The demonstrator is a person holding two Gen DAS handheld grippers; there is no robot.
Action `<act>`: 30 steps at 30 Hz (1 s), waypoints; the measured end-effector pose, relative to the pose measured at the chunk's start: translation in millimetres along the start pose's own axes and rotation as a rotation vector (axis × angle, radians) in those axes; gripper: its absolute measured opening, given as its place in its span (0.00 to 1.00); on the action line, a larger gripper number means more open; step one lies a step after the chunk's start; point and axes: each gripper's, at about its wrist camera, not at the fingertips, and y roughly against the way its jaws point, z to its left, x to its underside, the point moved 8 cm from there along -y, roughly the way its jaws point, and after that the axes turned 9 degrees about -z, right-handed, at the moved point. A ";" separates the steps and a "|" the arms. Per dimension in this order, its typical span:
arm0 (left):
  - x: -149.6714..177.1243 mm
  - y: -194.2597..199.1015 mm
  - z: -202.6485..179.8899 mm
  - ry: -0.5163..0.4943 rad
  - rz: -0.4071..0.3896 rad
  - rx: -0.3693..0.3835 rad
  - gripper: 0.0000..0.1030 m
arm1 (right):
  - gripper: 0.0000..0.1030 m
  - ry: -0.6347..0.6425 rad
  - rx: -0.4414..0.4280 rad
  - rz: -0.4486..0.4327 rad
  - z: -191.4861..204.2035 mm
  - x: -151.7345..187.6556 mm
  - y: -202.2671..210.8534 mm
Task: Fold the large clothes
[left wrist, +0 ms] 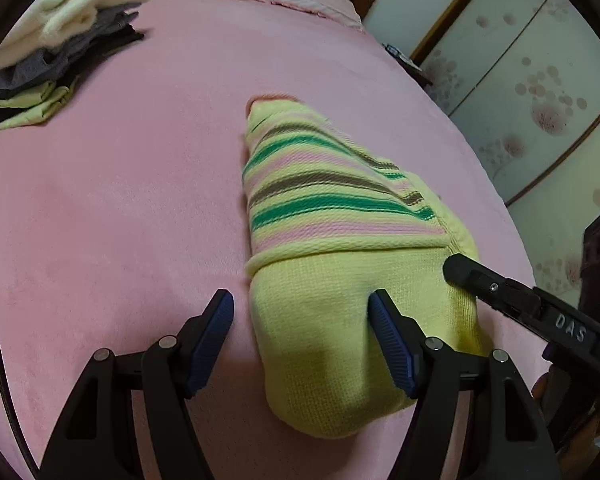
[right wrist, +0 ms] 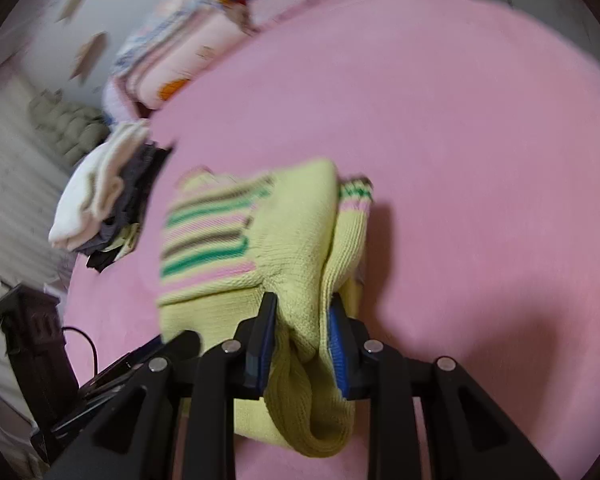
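The right gripper (right wrist: 302, 336) pinches the sweater (left wrist: 340, 232)'s near edge mid-fold; the left gripper (left wrist: 300, 336), spread, straddles that edge, ready to pinch.

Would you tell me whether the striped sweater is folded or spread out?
Folded: the striped sweater lies as a narrow bundle, layers overlapping.

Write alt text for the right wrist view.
The right gripper pinches a bunched fold of a yellow striped sweater lying on a pink bed. A stack of folded clothes sits at the left; the picture is blurred.
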 end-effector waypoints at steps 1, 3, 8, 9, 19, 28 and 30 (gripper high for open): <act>1.5 -1.3 1.3 0.000 0.004 -0.006 0.66 | 0.24 0.040 0.007 -0.008 4.9 -0.8 -1.2; 6.0 -6.7 3.1 0.008 0.021 -0.008 0.68 | 0.24 0.051 0.031 0.021 1.6 3.7 -12.3; 2.6 -4.2 -0.4 -0.004 0.033 -0.008 0.70 | 0.39 -0.036 0.017 0.085 -16.3 5.8 -13.8; 0.2 -0.2 -0.2 -0.011 0.037 -0.009 0.74 | 0.43 -0.024 0.029 0.086 -16.3 4.4 -8.9; -21.9 50.6 -3.4 -0.023 0.061 -0.118 0.99 | 0.63 0.004 0.039 0.079 -6.8 4.0 50.7; -20.2 84.7 -11.4 -0.044 0.108 -0.167 1.00 | 0.93 0.058 0.022 0.031 9.6 -1.3 87.4; -24.2 84.8 -18.4 -0.061 0.080 -0.167 1.00 | 0.94 0.084 0.015 0.002 12.8 -4.1 88.5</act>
